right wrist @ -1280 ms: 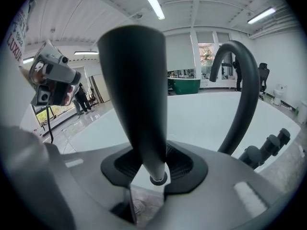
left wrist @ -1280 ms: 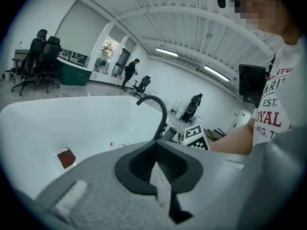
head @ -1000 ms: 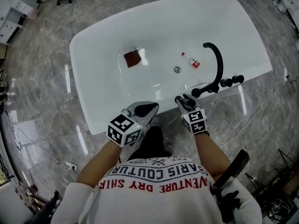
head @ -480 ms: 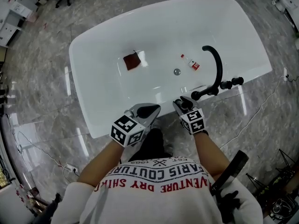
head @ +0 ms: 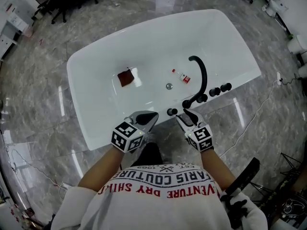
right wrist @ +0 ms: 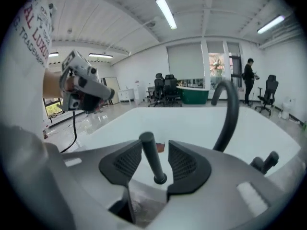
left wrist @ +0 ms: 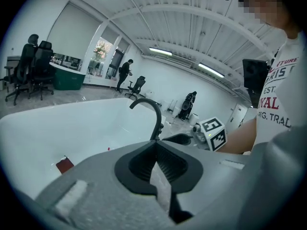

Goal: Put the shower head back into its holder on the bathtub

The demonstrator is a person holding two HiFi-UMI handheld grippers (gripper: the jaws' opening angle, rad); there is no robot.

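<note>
White gloss bathtub (head: pixel 144 42): smooth oval shell, rounded rim, standing on a grey veined stone floor (head: pixel 43 95).
Shower head (right wrist: pixel 152 159): slim matte black cylinder with a flat round top. It stands slightly tilted, its foot in a round collar on the tub's near rim, just beside the faucet's base.
Faucet (head: pixel 203 73): black tube bent into a tall hook arching over the basin, with two round black knobs (head: pixel 220 88) next to it on the rim.
Right gripper (right wrist: pixel 154 150): grey shell, black ribbed pads. The jaws have just been opening and stand wide apart, with the shower head between them and neither pad touching it.
Left gripper (left wrist: pixel 156 150): same build, ribbed pads pressed together with nothing between them.
Tub bottom: dark red square pad (head: pixel 125 78), small bottle (head: pixel 182 76) with a red label, and round metal drain (head: pixel 169 86), all apart from each other.
</note>
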